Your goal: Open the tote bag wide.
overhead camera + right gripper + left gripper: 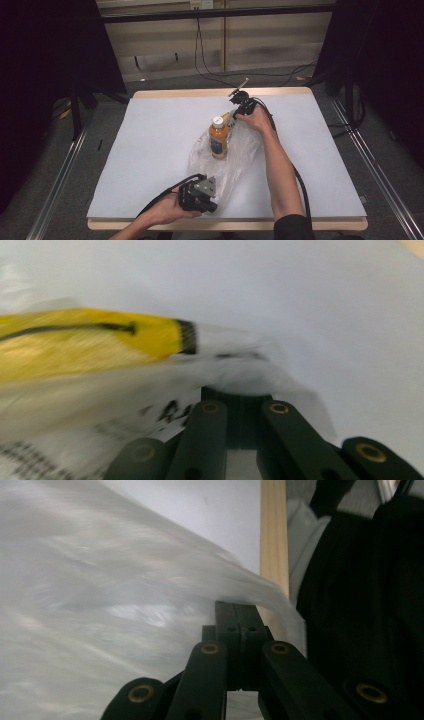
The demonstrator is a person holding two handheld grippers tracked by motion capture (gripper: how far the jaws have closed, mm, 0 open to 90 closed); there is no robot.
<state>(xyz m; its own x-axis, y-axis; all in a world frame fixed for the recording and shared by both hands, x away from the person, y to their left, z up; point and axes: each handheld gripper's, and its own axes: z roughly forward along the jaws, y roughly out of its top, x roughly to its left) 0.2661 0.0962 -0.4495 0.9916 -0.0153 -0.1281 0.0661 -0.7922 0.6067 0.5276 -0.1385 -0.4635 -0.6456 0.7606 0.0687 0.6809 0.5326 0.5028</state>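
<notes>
A clear plastic bag (pixel 227 160) lies stretched across the middle of the white-topped desk (pixel 150 145), running from the near edge toward the far right. Inside it, near the centre of the desk, an orange bottle (pixel 218 140) with a white cap stands upright.

The left gripper (pixel 210 204) sits at the near edge of the desk, held in the person's left hand (pixel 167 212), and its fingers are pressed together on the near end of the bag; in the left gripper view the pale film (pixel 125 595) spreads up and away from the closed tips, with the wooden desk edge (pixel 274 540) beyond.

The right gripper (pixel 239 111) is held by the right hand (pixel 257 119) at the far side of the desk, just beyond the bottle. Its fingers are clamped on the far end of the bag, and in the right gripper view the printed film (pixel 165 390) bunches at the tips, with a blurred yellow item (pixel 90 340) just behind it
</notes>
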